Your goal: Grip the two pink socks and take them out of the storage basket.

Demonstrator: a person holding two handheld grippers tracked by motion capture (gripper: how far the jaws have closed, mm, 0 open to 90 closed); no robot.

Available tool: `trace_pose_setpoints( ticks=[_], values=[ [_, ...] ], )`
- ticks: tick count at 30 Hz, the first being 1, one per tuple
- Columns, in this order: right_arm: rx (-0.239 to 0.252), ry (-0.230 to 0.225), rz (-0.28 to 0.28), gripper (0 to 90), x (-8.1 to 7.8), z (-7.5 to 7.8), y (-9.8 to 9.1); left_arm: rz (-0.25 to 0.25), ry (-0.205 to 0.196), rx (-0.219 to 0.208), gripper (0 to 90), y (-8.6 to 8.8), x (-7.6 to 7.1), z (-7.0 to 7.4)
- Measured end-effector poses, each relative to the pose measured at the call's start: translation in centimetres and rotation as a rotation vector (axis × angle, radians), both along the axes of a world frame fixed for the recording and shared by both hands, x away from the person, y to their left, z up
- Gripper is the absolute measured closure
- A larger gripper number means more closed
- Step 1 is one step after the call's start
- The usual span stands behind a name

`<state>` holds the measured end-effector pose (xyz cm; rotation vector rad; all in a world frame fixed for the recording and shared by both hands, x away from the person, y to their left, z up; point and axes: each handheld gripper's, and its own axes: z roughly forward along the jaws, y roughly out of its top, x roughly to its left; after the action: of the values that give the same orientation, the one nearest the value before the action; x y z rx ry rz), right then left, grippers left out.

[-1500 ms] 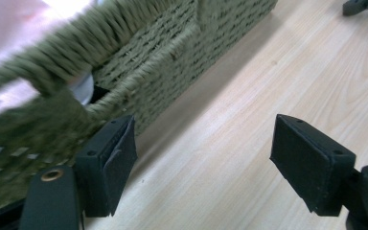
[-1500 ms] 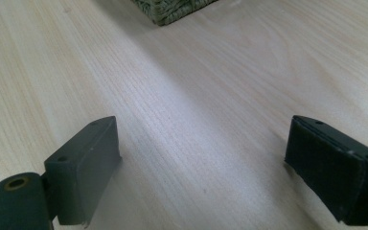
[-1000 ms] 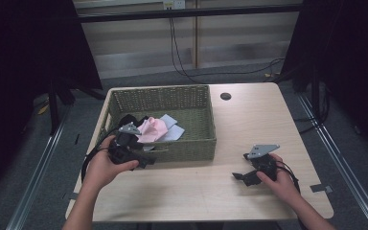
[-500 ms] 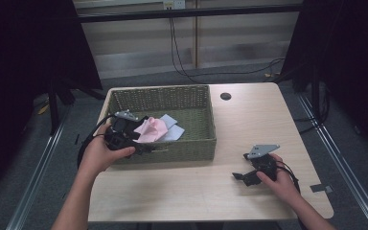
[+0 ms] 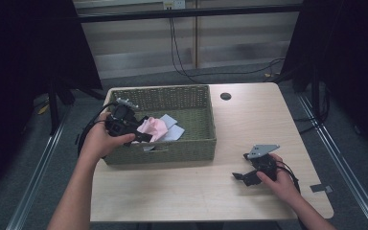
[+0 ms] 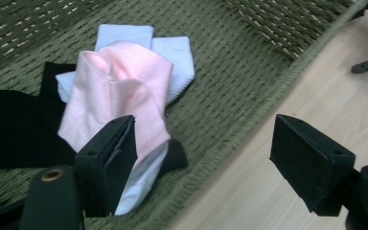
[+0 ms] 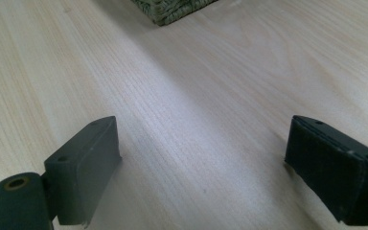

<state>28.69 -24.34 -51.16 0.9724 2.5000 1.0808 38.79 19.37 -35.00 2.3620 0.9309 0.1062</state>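
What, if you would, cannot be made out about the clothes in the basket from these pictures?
- Black cloth: left gripper view, cut off by the left edge.
- White cloth: mostly under the pink cloth, shape unclear.
- High view: left gripper and near basket wall hide part of the pile.

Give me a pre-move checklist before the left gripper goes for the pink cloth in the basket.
1. Left gripper jaws open: ok.
2. Pink cloth in sight, on top of the pile: ok.
3. Jaws straddle the cloth: not ok; one jaw is over it, the other over the basket rim.
4. White cloth underneath might lift too: cannot tell.
5. Right gripper open, parked on the table away from the basket: ok.
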Motion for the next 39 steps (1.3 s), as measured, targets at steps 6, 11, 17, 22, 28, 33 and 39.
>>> trace_pose_setpoints(
  ticks=[6, 11, 17, 22, 28, 33, 39],
  values=[
    [0.000, 0.000, 0.000, 10.7, 0.0, 0.0, 0.0, 0.034, 0.022, 0.011, 24.0, 0.2, 1.3, -0.5],
    [0.000, 0.000, 0.001, 10.7, 0.0, 0.0, 0.0, 0.059, 0.038, 0.019, 24.3, 0.4, 2.2, -0.9],
    [0.002, 0.001, -0.001, 10.7, 0.0, 0.0, 0.0, 0.105, 0.048, 0.052, 25.0, 0.8, 3.7, -1.5],
    [0.002, 0.001, -0.001, 10.7, 0.0, 0.0, 0.0, 0.120, 0.063, 0.075, 25.3, 0.6, 4.7, -2.3],
    [0.002, -0.004, 0.001, 10.7, 0.0, 0.0, 0.0, 0.138, 0.085, 0.096, 26.4, 0.3, 5.9, -3.5],
    [0.002, -0.005, 0.002, 10.7, 0.0, 0.0, 0.0, 0.152, 0.087, 0.101, 27.8, 0.1, 6.8, -3.7],
    [0.002, -0.004, 0.002, 10.7, 0.0, 0.0, 0.0, 0.159, 0.102, 0.108, 29.6, -0.6, 7.7, -4.3]
  ],
)
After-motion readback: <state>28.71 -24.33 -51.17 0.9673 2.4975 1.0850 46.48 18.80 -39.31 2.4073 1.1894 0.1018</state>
